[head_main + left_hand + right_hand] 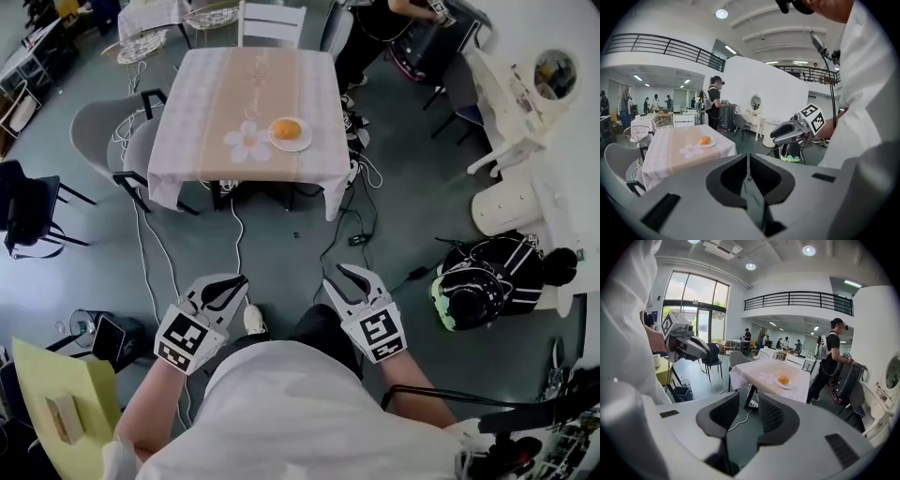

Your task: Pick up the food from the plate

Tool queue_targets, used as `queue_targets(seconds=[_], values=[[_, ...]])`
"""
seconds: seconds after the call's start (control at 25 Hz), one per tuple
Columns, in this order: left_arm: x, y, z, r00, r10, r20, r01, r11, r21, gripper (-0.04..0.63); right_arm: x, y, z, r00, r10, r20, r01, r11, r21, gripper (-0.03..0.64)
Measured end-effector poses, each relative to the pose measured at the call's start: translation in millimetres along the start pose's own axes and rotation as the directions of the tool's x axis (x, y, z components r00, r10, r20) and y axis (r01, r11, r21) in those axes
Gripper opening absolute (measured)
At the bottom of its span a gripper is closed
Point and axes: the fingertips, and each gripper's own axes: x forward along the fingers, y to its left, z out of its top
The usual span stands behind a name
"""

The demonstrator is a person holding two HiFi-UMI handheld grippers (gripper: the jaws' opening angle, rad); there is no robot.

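An orange-brown bun (286,128) lies on a small white plate (302,142) near the right edge of a far table (197,112) with a pale cloth. Both grippers hang low, close to my body and well short of the table. My left gripper (228,287) has its jaws together and holds nothing. My right gripper (339,277) stands open with an empty gap. In the left gripper view the bun (705,140) sits far beyond the closed left gripper (748,157). The right gripper view shows the bun (783,379) far past the parted right gripper (748,401).
Grey chairs (103,131) stand at the table's left and a white chair (272,23) at its far side. Cables (352,216) trail over the floor between me and the table. A black bag (483,281) and white furniture (525,94) are at right. A person (715,101) stands beyond the table.
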Motion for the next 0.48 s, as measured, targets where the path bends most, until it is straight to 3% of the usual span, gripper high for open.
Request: queue_targets(seconds=[0.24, 0.48], values=[[2, 56, -5, 0.996, 0.092, 0.018, -0.089, 0.990, -0.111, 0.039, 71, -51, 27, 0.998, 0.050, -0.027, -0.053, 0.995, -0.086, 0.153], [33, 111, 21, 0.969, 0.246, 0.023, -0.236, 0.951, -0.200, 0.074, 171, -130, 51, 0.987, 0.159, -0.034, -0.162, 0.960, -0.226, 0.199]])
